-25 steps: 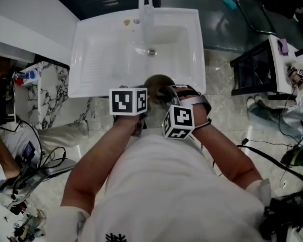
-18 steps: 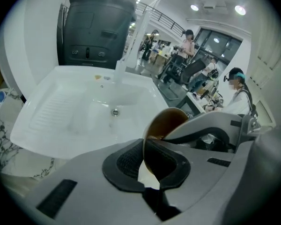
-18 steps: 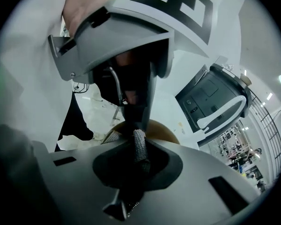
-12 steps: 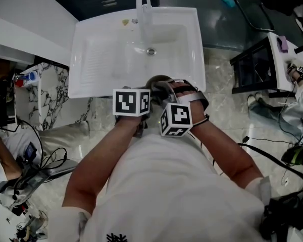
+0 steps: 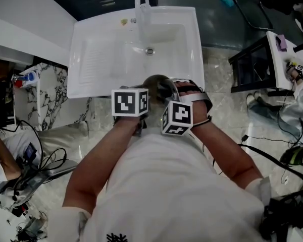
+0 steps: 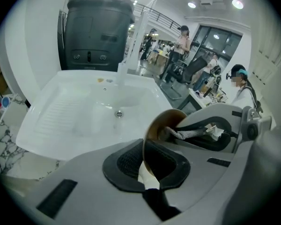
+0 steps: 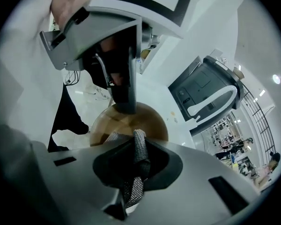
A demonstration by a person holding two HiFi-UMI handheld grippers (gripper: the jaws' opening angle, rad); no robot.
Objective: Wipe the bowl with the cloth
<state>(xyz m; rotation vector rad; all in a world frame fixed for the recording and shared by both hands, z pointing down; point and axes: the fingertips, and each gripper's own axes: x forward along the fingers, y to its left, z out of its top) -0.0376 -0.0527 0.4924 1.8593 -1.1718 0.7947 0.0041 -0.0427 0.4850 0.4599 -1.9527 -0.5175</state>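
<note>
Wiping in progress: left hand-held gripper clamped on rim of brown bowl, above sink's near edge. Right hand-held gripper pinches grey cloth against bowl's inside. Judged mid-wipe; finish unconfirmed.

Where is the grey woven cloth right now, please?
In the right gripper view, the grey woven cloth is pinched in the right tool, its end inside the brown round bowl gripped by the left tool.

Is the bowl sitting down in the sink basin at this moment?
No: the left gripper view shows the bowl pinched by its rim in the left gripper, held up on edge and not resting in the sink.
</note>
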